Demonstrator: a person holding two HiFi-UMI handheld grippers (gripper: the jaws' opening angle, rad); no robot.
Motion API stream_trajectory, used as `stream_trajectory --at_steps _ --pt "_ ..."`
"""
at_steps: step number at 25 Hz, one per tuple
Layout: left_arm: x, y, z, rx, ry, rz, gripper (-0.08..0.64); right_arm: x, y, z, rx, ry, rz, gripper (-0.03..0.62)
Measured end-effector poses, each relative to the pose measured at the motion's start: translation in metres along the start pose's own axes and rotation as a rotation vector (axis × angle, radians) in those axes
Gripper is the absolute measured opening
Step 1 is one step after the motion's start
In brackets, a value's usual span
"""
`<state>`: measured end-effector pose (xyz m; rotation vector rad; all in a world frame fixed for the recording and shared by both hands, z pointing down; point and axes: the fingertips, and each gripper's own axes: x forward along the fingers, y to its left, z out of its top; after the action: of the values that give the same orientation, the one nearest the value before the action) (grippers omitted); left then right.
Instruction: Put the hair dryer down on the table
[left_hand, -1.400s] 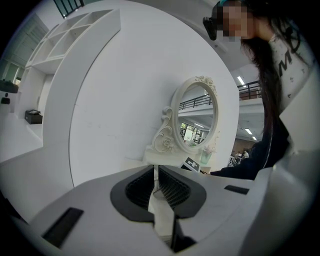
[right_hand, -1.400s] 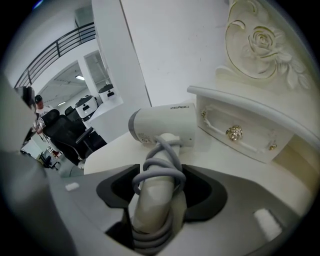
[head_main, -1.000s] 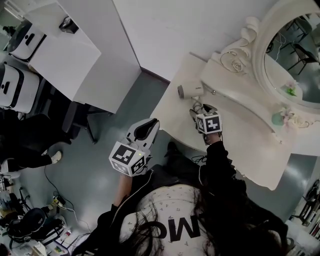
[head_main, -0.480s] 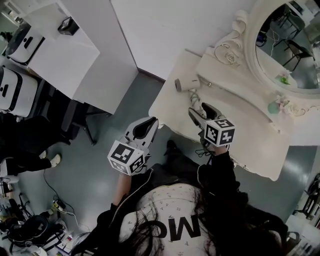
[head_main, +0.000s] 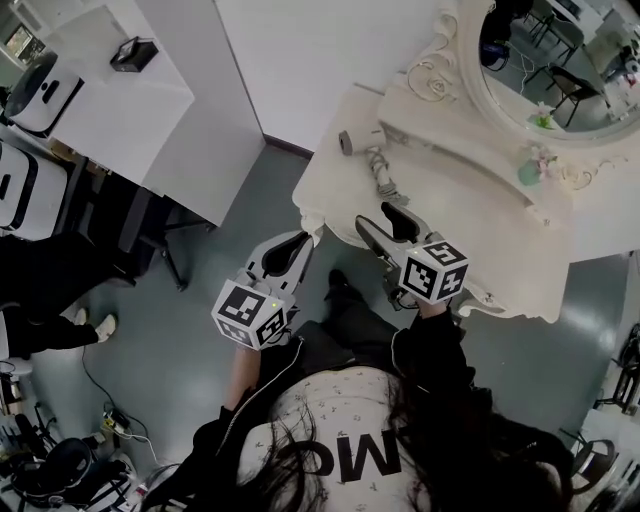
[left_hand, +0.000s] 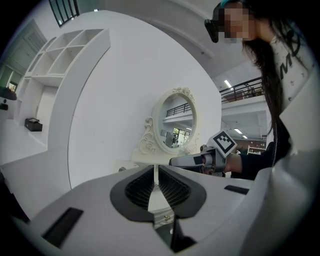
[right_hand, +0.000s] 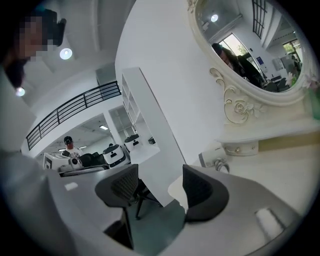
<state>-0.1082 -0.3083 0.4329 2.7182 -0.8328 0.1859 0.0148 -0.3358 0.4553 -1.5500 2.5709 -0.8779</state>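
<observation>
The white hair dryer lies on its side at the far left corner of the white dressing table, its coiled cord trailing toward me. In the right gripper view the hair dryer rests beyond the jaws, untouched. My right gripper hovers over the table's near edge, short of the dryer, open with nothing between its fingers. The left gripper hangs over the grey floor left of the table, its jaws pressed together and holding nothing. The left gripper view shows the right gripper in front of the mirror.
An ornate oval mirror stands at the table's back, with small ornaments beneath it. A white desk with a black box sits far left. White machines and floor cables lie to the left.
The right gripper has drawn back from the hair dryer toward me, open, leaving the dryer lying on the table. The left gripper has hardly moved.
</observation>
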Motion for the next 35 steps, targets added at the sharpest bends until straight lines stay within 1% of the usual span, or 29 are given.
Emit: stream_trajectory --at_steps 4,7,8,11,13,20,28,31,35 --pt "-0.032 -0.024 -0.017 -0.012 -0.005 -0.012 0.012 -0.026 0.028 -0.02 0.007 -0.012 -0.003 0.284" --pt "-0.051 -0.037 -0.026 -0.014 -0.003 -0.019 0.012 -0.042 0.044 -0.031 0.001 -0.021 -0.013 0.267" --pt "-0.056 -0.04 -0.028 -0.016 -0.003 -0.021 0.012 -0.047 0.048 -0.034 -0.009 -0.029 -0.023 0.254" --pt "-0.068 -0.051 -0.034 -0.023 -0.002 -0.033 0.012 -0.063 0.056 -0.042 -0.028 -0.046 -0.054 0.168" --pt "-0.072 -0.058 -0.037 -0.027 0.0 -0.04 0.012 -0.071 0.06 -0.047 -0.021 -0.045 -0.06 0.136" --pt "-0.074 -0.073 -0.044 -0.034 0.003 -0.057 0.012 -0.087 0.068 -0.059 -0.02 -0.021 -0.062 0.132" --pt "-0.06 -0.098 -0.043 -0.019 0.009 -0.096 0.012 -0.11 0.065 -0.069 -0.027 -0.001 -0.072 0.13" --pt "-0.053 -0.114 -0.043 -0.012 0.019 -0.1 0.012 -0.126 0.061 -0.072 -0.027 0.001 -0.071 0.13" --pt "-0.051 -0.146 -0.049 0.002 0.038 -0.111 0.012 -0.151 0.058 -0.077 -0.017 -0.006 -0.066 0.13"
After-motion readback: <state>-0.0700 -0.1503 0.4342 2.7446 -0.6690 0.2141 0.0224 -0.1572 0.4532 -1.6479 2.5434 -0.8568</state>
